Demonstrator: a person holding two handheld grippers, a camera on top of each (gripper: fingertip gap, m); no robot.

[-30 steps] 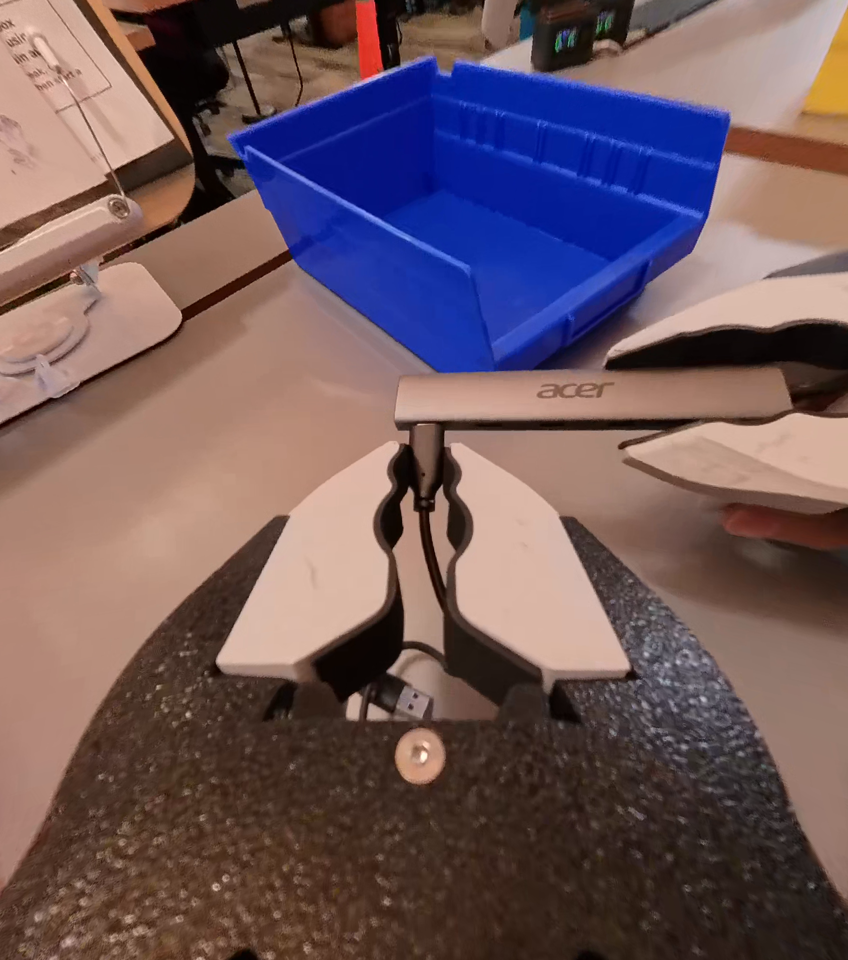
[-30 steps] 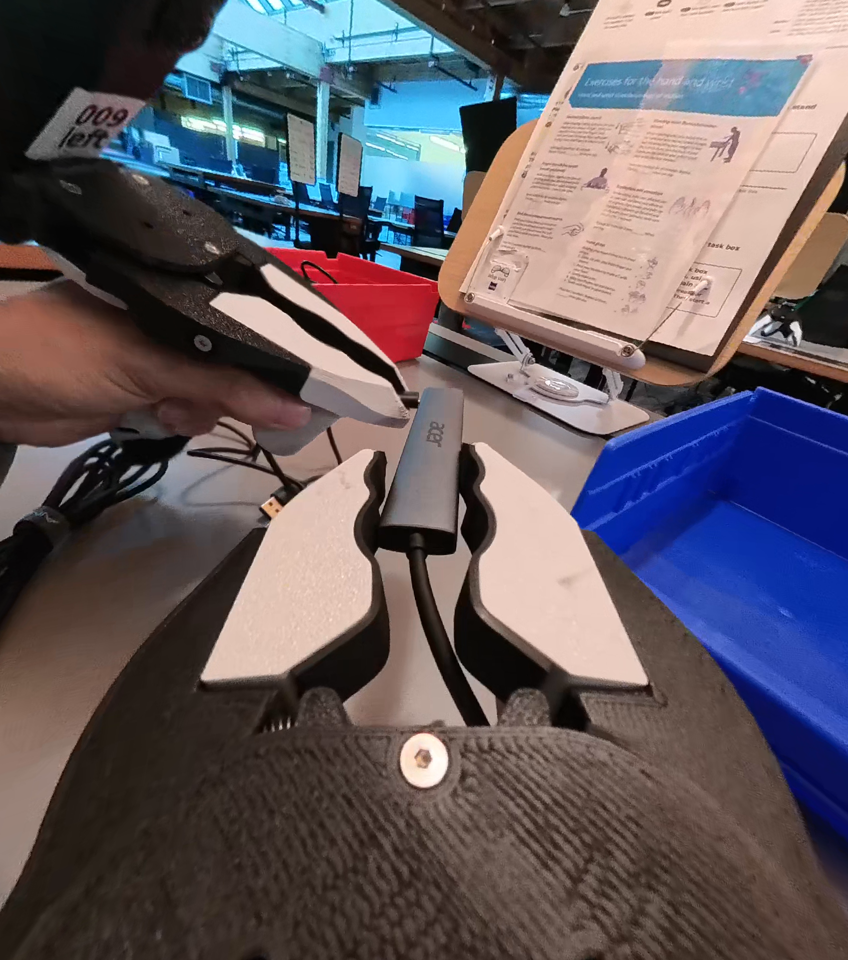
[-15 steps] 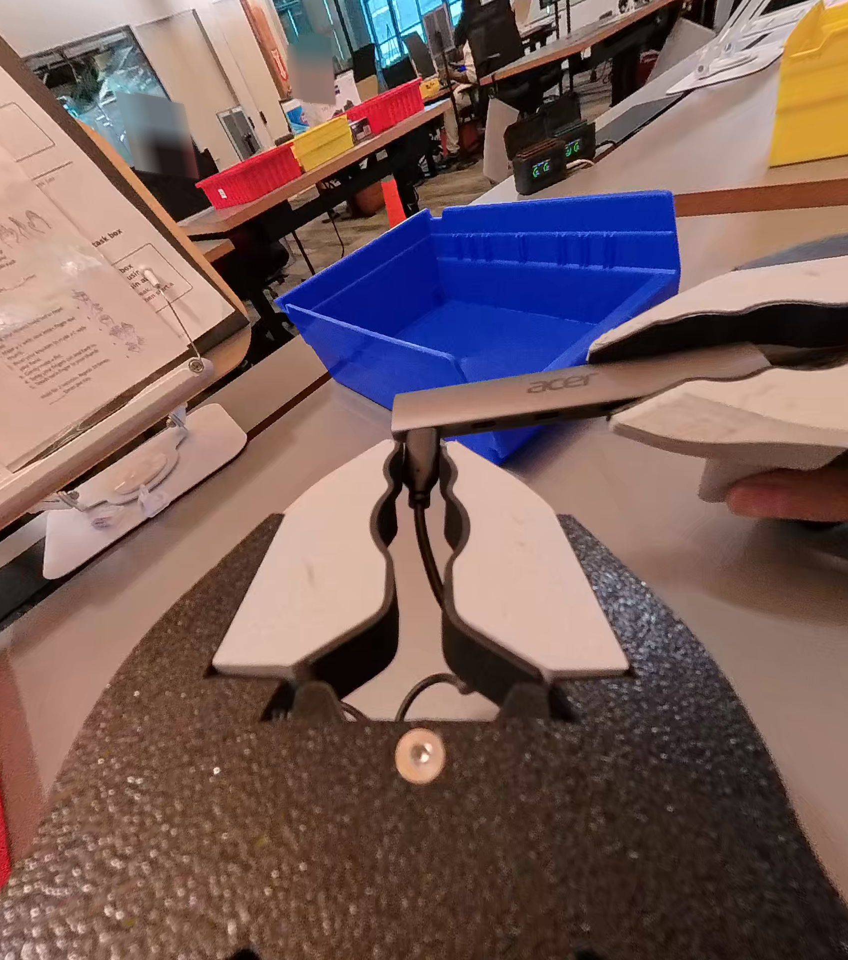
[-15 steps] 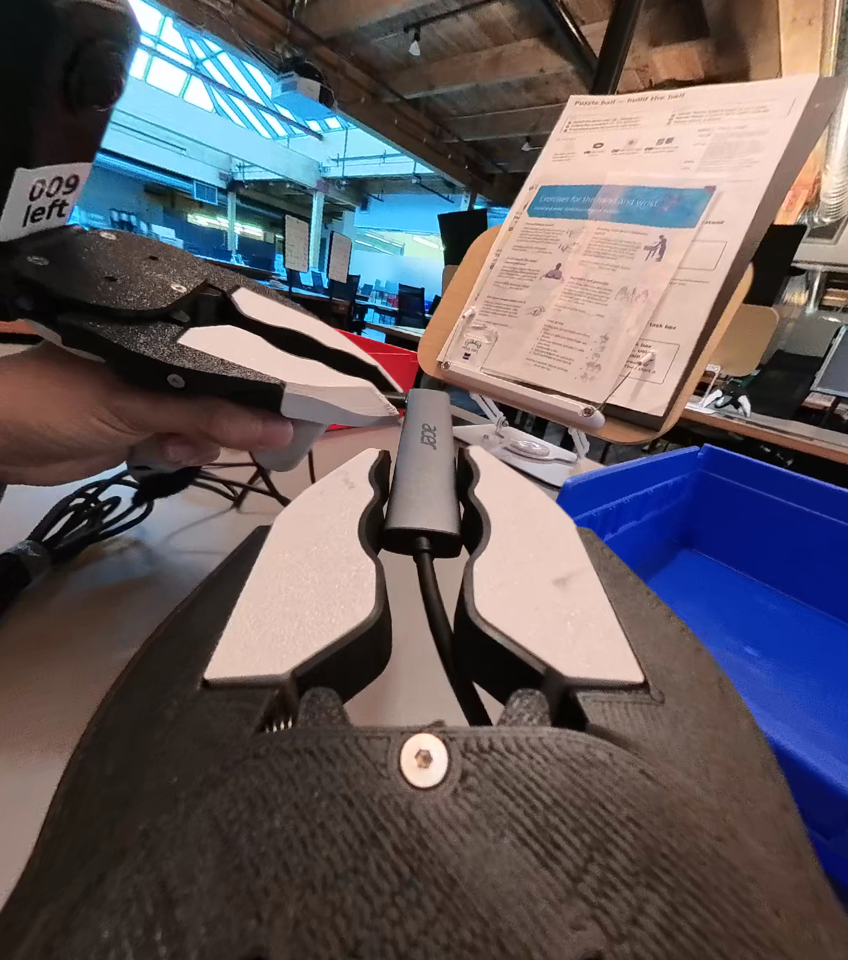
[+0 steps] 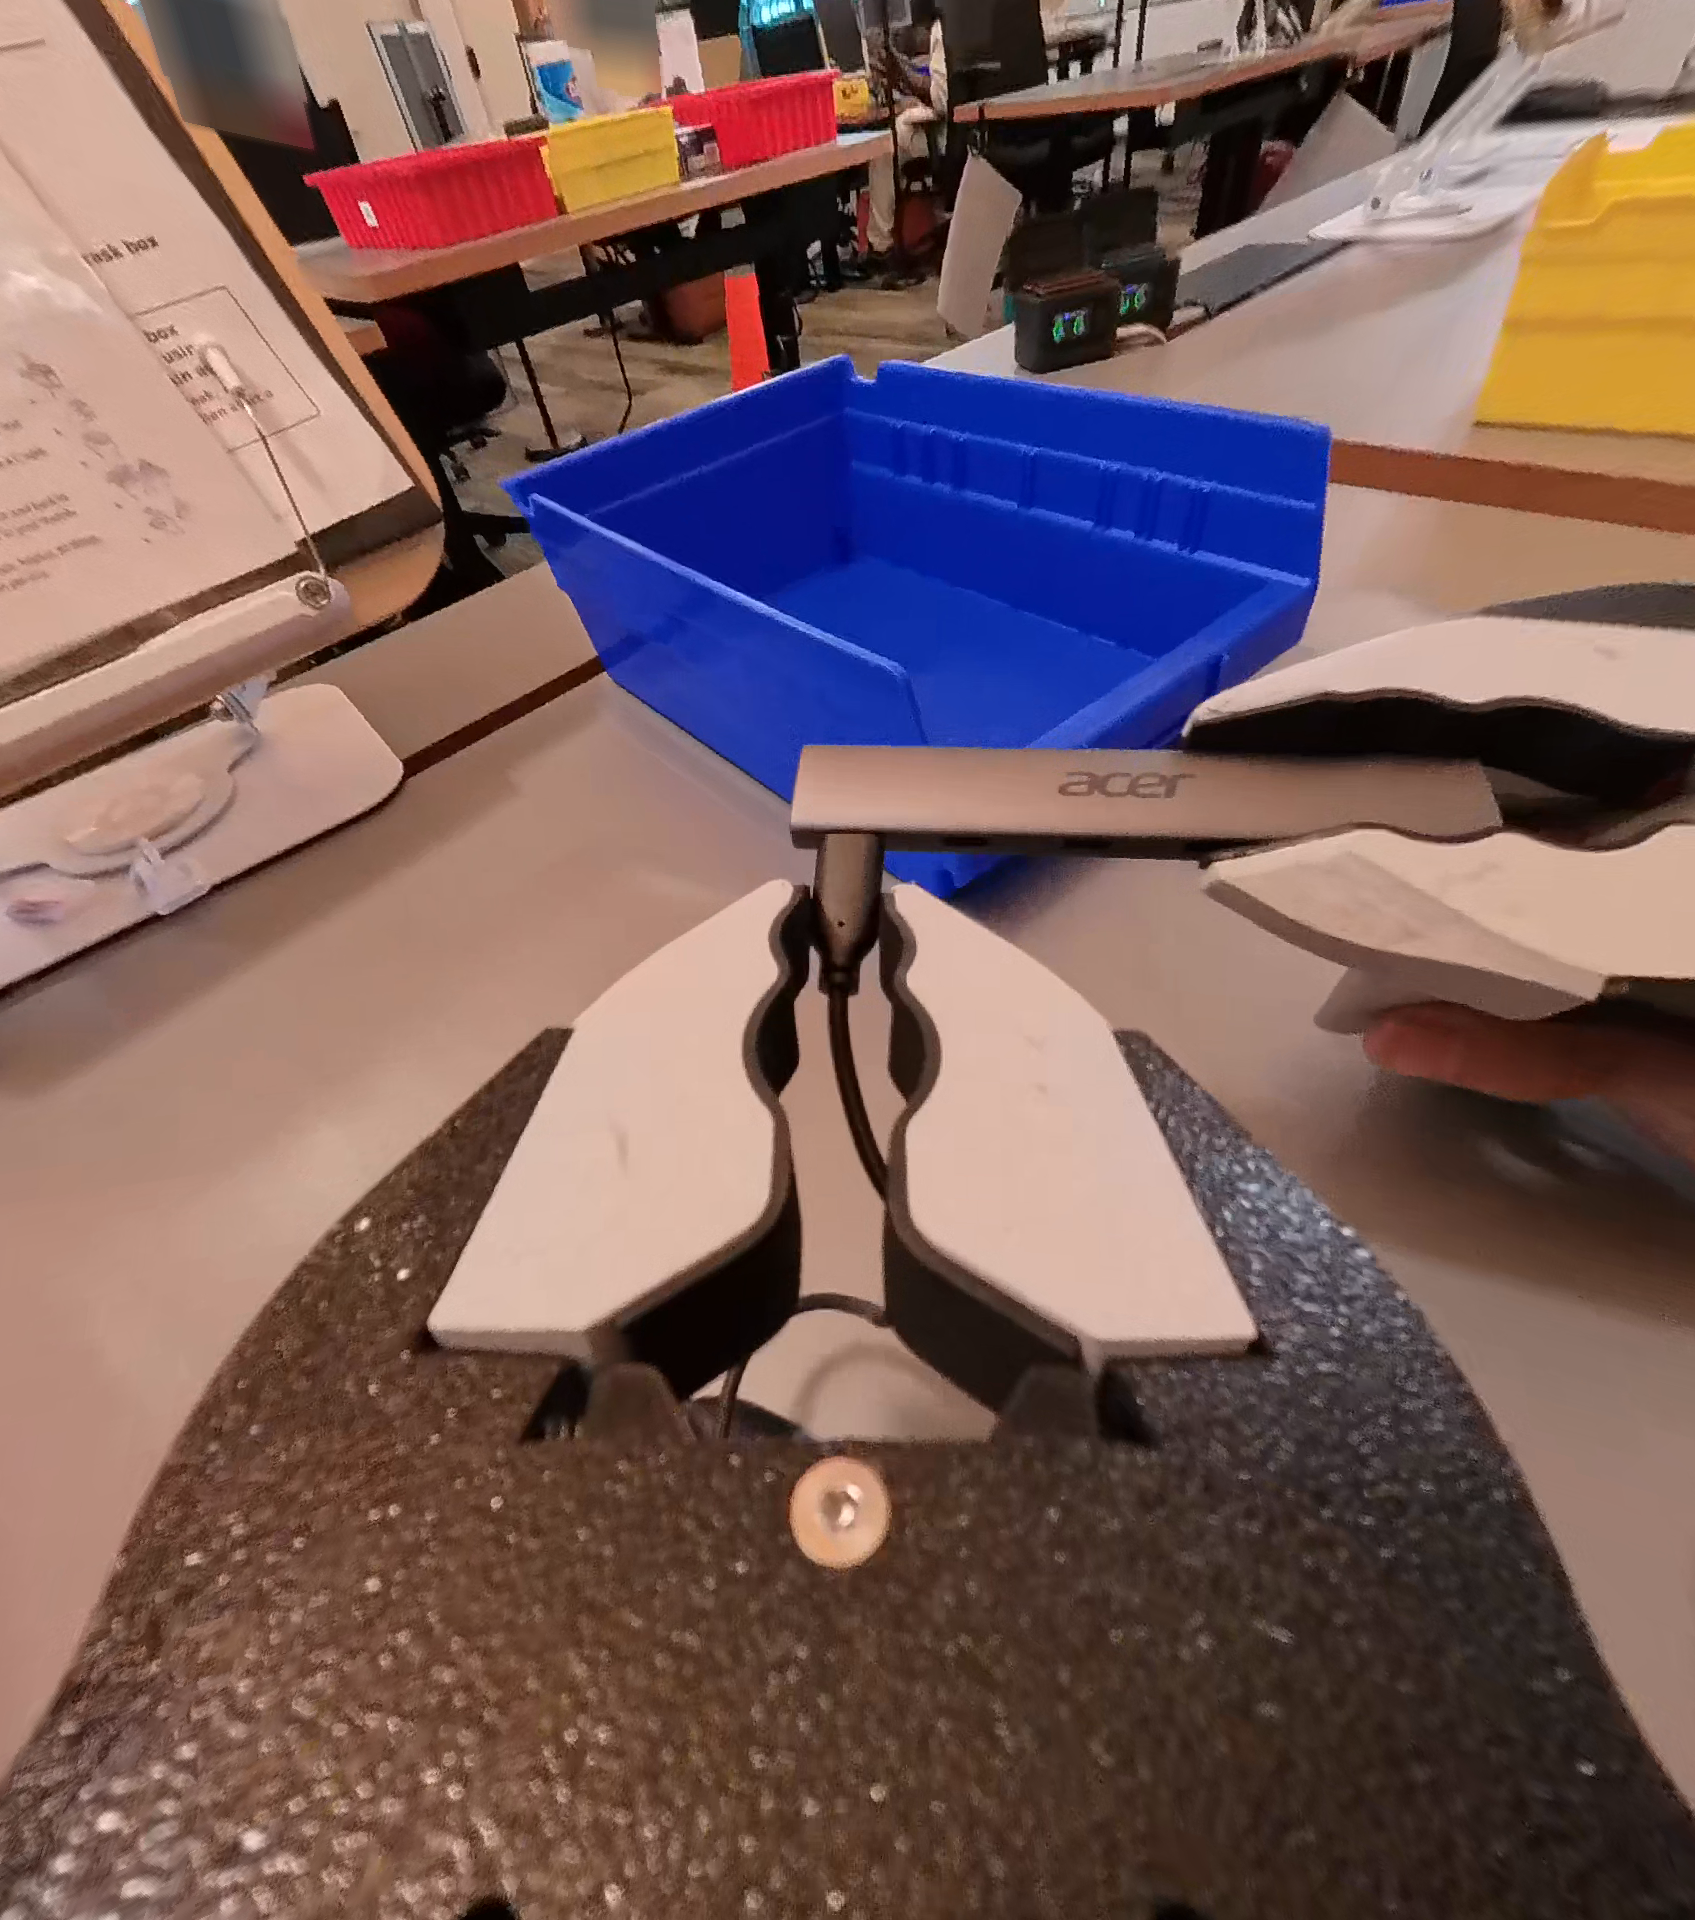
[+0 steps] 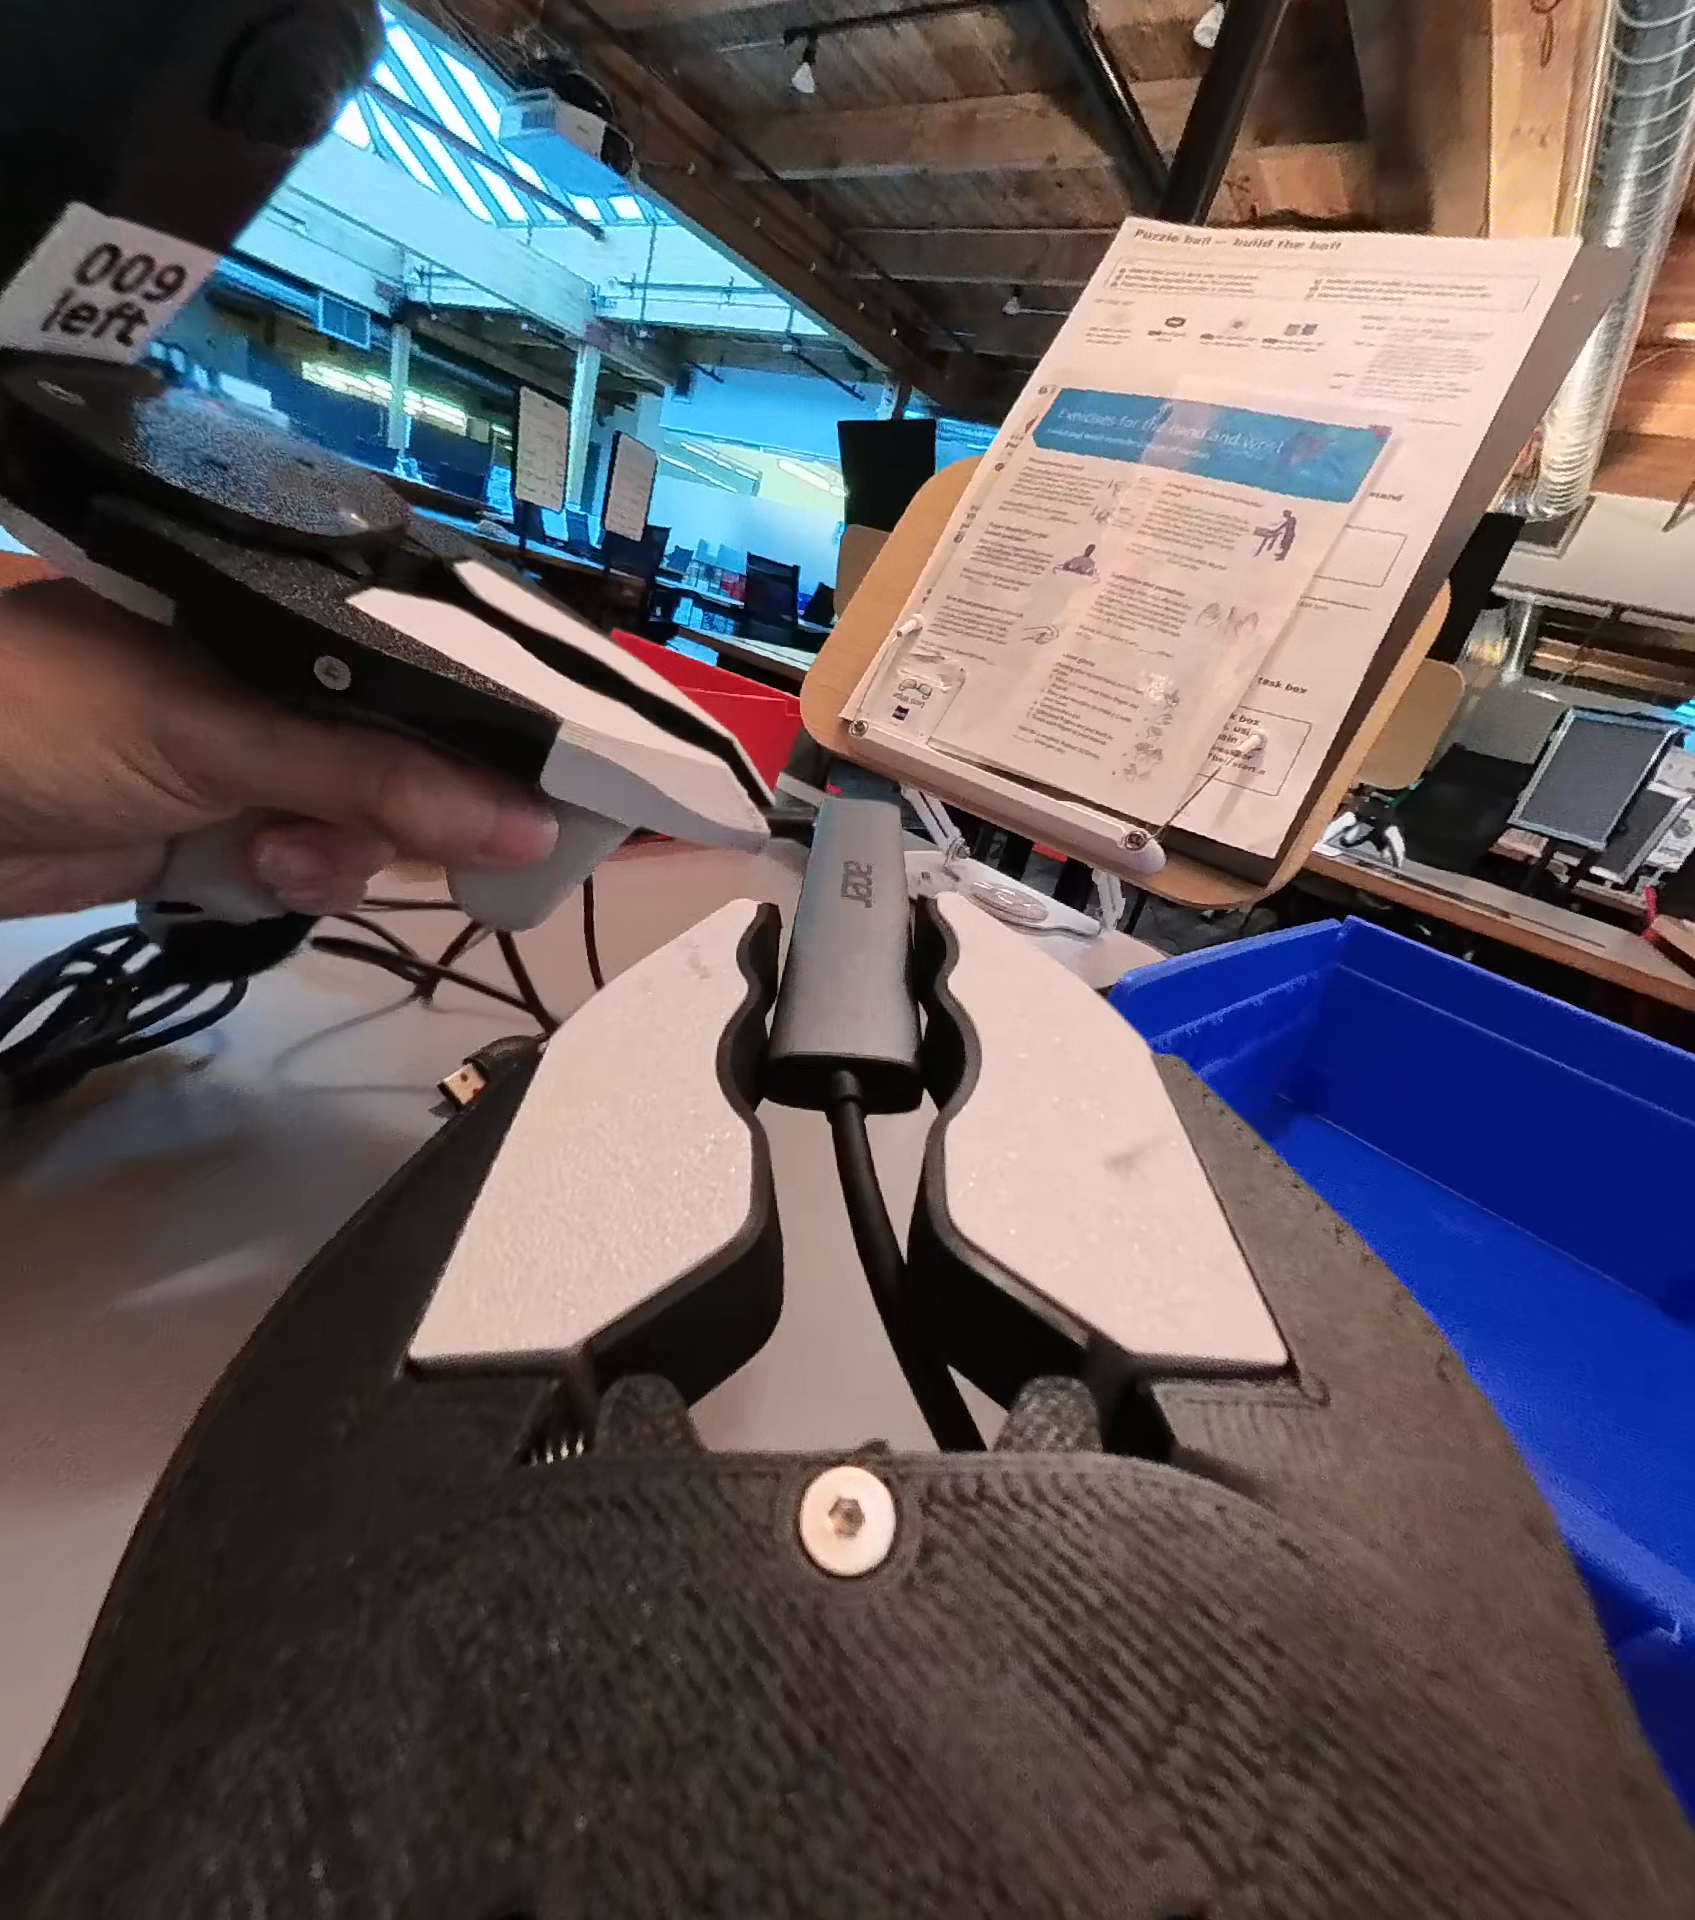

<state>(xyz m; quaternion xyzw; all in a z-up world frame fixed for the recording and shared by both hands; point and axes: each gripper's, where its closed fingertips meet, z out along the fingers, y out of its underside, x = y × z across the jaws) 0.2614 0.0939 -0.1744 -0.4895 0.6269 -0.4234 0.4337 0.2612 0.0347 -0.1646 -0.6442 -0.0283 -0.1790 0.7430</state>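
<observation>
A slim grey USB hub [image 5: 1134, 805] hangs in the air above the grey table, held level. My left gripper [image 5: 845, 925] is shut on a dark cable plug [image 5: 843, 904] that sits in a port near the hub's left end; its thin black cable runs back between my fingers. My right gripper [image 6: 848, 966] is shut on the hub [image 6: 848, 935] near its cable end, and the hub's thick black cable [image 6: 874, 1195] trails back through the jaws. The right gripper shows in the left wrist view [image 5: 1227, 805]; the left gripper shows in the right wrist view [image 6: 760, 821].
An open blue bin [image 5: 718, 644] stands just behind the hub, also in the right wrist view [image 6: 1601, 1195]. A document stand with printed sheets [image 5: 95, 436] is at the left. A bundle of black cables [image 6: 74, 1018] and a loose USB plug [image 6: 469, 1081] lie on the table. A yellow bin [image 5: 1653, 291] is far right. The tips of one gripper are about 7 cm away from the tips of the other.
Both grippers kept their grips on plug and hub. The hub has levelled out and the pair has tilted and shifted slightly relative to the bin.
</observation>
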